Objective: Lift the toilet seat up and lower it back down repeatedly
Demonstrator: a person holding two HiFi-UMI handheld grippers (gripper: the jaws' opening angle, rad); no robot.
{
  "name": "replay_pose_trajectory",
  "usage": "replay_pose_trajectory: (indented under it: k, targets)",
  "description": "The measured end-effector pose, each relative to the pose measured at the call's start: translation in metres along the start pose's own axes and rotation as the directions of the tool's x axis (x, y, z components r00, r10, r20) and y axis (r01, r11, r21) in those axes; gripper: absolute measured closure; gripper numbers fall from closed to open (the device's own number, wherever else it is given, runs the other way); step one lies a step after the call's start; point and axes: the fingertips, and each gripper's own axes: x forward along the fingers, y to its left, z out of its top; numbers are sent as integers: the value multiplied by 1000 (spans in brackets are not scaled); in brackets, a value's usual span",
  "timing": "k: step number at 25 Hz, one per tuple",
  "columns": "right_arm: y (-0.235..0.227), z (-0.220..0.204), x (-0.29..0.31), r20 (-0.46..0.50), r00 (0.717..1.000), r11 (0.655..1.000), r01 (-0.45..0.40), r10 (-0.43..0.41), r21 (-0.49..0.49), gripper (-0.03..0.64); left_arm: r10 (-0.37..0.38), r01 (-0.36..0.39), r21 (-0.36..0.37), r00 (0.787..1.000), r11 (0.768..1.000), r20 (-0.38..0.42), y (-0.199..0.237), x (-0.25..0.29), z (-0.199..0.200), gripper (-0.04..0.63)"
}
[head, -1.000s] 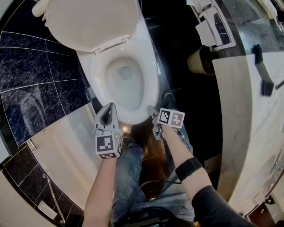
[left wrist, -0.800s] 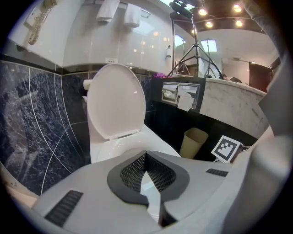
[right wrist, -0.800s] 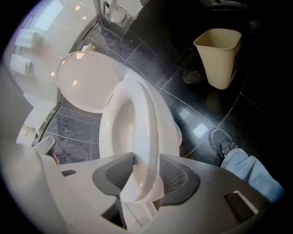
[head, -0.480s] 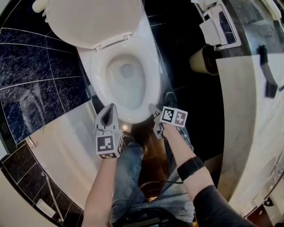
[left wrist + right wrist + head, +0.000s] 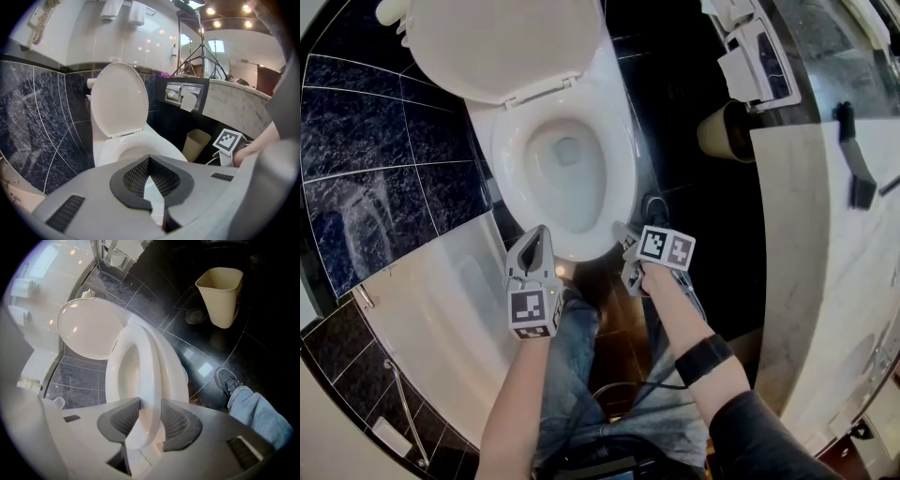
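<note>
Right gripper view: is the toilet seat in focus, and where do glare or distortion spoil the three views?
Right gripper view: toilet seat sharp, bright glare on the floor tiles; left gripper view: ceiling spotlights blown out, corners dark; head view: fisheye bends the wall tiles, no motion blur.

This is a bathroom, smart enough for a hotel. A white ceramic toilet (image 5: 511,202) with a white toilet seat (image 5: 623,173) and a raised oval white lid (image 5: 502,42) stands against dark blue-black marbled wall tiles (image 5: 366,131). A metal toilet-paper holder (image 5: 755,61) hangs beside it, above a beige tapered waste bin (image 5: 221,294) and a round floor drain (image 5: 194,316) in the glossy black floor (image 5: 253,348). A pale marble table (image 5: 825,234) runs along one side, and a white corded handset (image 5: 42,18) hangs on the wall.
</note>
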Motion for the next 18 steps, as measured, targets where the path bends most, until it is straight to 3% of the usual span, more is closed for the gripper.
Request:
replay_pose_trajectory:
  k: [5, 12, 16, 18]
  targets:
    - [22, 3, -25, -7, 1000, 1000, 7, -6, 10, 462, -5, 4, -38, 999, 999, -35, -9, -29, -10, 597]
    - [73, 19, -71, -5, 1000, 1000, -8, 8, 24, 471, -28, 2, -142, 984, 990, -178, -34, -77, -62, 597]
    - [108, 33, -92, -9, 999, 999, -31, 31, 9, 471, -42, -16, -224, 967, 974, -250, -45, -75, -84, 598]
    - [124, 42, -101, -3, 999, 999, -49, 49, 1, 469, -48, -8, -232, 971, 973, -236, -48, -66, -72, 598]
